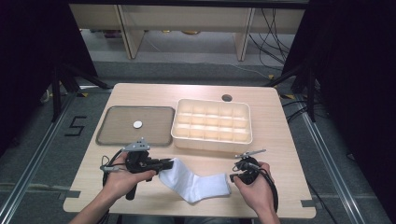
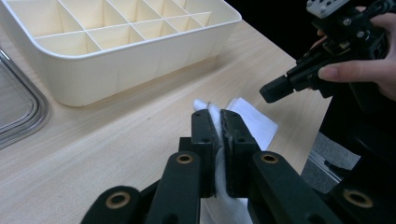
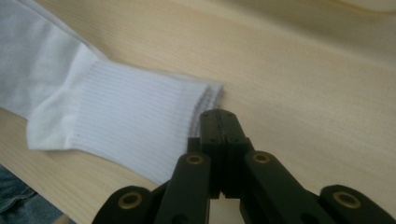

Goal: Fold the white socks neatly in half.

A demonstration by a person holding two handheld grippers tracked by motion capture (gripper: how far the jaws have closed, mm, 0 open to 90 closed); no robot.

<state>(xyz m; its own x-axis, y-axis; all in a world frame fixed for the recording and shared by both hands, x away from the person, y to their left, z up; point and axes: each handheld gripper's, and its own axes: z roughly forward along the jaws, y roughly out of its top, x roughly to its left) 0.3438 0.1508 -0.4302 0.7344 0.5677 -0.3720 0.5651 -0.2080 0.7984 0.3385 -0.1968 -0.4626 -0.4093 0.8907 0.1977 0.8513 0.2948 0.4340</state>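
A white sock (image 1: 196,184) lies near the table's front edge, its toe end at the left and its ribbed cuff at the right. My left gripper (image 1: 169,163) is shut on the toe end, and white fabric (image 2: 254,119) shows pinched between its jaws (image 2: 217,114). My right gripper (image 1: 232,177) sits at the cuff end with its jaws shut and nothing visible between them. In the right gripper view its tips (image 3: 218,113) rest right at the edge of the ribbed cuff (image 3: 135,116). The right gripper (image 2: 271,89) also appears in the left gripper view, held in a hand just above the cuff.
A cream box (image 1: 212,142) with several compartments stands behind the sock, centre right. Left of it lies a grey tray (image 1: 121,133) holding a small white disc (image 1: 137,124). A round hole (image 1: 227,98) is in the table's far edge. Bare tabletop lies at the front left.
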